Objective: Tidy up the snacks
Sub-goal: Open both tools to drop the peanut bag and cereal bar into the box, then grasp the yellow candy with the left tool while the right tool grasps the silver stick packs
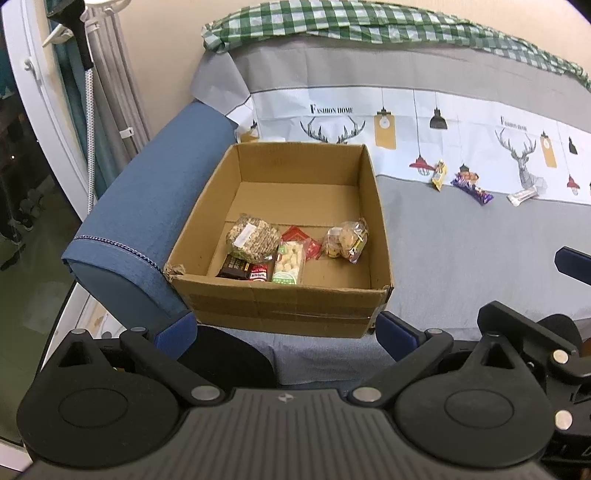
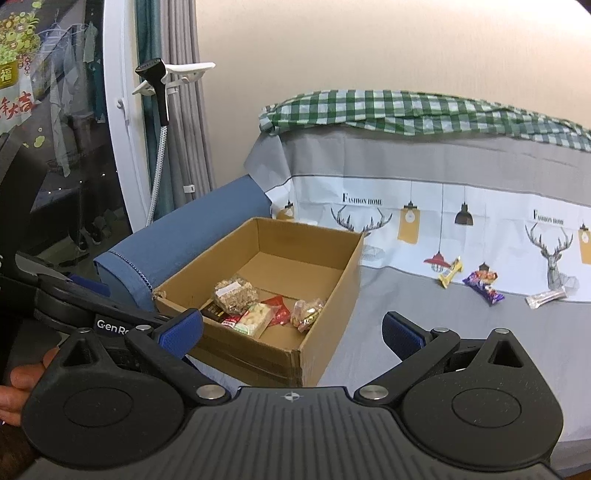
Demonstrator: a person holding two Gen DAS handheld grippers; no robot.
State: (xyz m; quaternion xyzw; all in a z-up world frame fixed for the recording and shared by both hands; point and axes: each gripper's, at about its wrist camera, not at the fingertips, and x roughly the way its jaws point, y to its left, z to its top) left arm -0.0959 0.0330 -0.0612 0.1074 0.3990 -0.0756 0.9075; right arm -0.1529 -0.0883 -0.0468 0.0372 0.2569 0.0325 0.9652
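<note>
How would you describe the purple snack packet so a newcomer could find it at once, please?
Start at the open brown cardboard box on the grey bed sheet. Right of it, three loose packets lie in a row; the purple snack packet is the middle one, between a yellow packet and a clear-wrapped bar.

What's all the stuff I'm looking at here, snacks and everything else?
cardboard box: one, brown, open, on the sofa seat beside the blue armrest
snacks in the box: about five; a round grain cake, a dark wrapped bar, a green-white pack, a red packet, a clear bag of cookies
snacks outside the box: three, lying on the sofa cover; yellow packet, purple packet, clear-white bar
checked cloth: one, green and white, along the sofa back
garment steamer: one, black head, on a white stand by the curtain
left gripper: black with blue pads, open, empty
right gripper: the same, open, empty
hand: one, at the right view's left edge
</note>
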